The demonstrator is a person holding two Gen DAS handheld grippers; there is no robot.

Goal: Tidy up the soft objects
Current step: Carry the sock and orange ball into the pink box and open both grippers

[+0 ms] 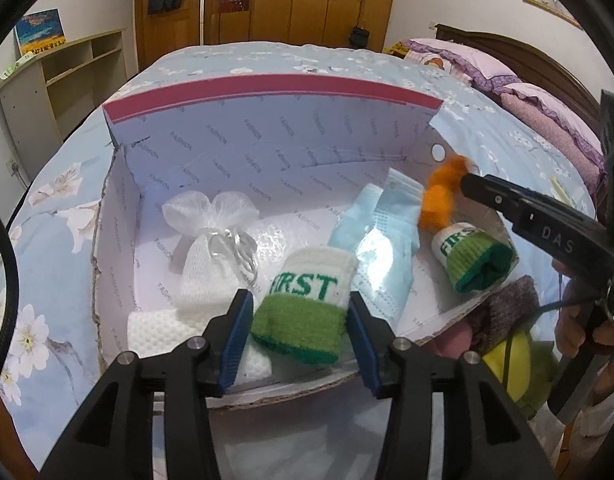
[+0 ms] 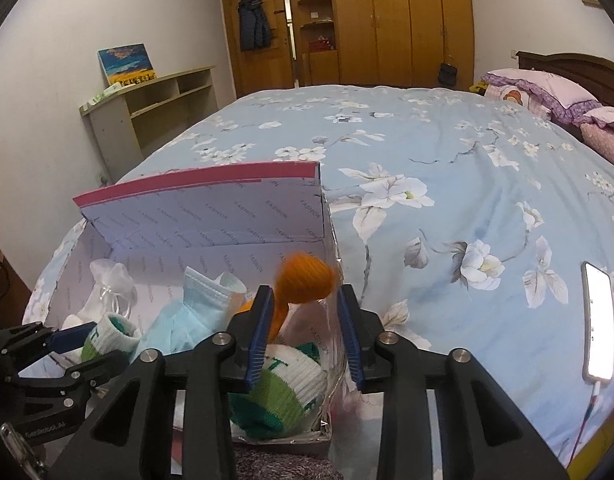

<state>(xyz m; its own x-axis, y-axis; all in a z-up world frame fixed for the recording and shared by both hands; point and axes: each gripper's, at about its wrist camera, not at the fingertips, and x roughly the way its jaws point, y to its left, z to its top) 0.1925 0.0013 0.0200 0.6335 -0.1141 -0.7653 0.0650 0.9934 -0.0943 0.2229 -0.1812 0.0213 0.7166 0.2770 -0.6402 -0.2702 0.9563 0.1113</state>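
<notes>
An open white shoebox [image 1: 267,100] with a pink lid edge lies on the flowered bed. My left gripper [image 1: 301,340] stands open at the box's near wall. A rolled white-and-green "FIRST" sock [image 1: 307,308] rests between its blue pads and nearly fills the gap. My right gripper [image 2: 305,336] is open over the box's right end. A blurred orange knitted thing [image 2: 303,280] is just beyond its fingertips, free of the pads. Below it lies a second "FIRST" sock [image 2: 291,392]. The box also holds a white mesh pouch [image 1: 211,248], blue face masks [image 1: 383,240] and a white cloth [image 1: 159,328].
A lit phone [image 2: 599,320] on a cable lies on the bedspread to the right. A grey-purple knitted item [image 1: 507,308] and a yellow-green item [image 1: 515,364] sit outside the box's near right corner. Pillows [image 2: 547,88] lie by the headboard.
</notes>
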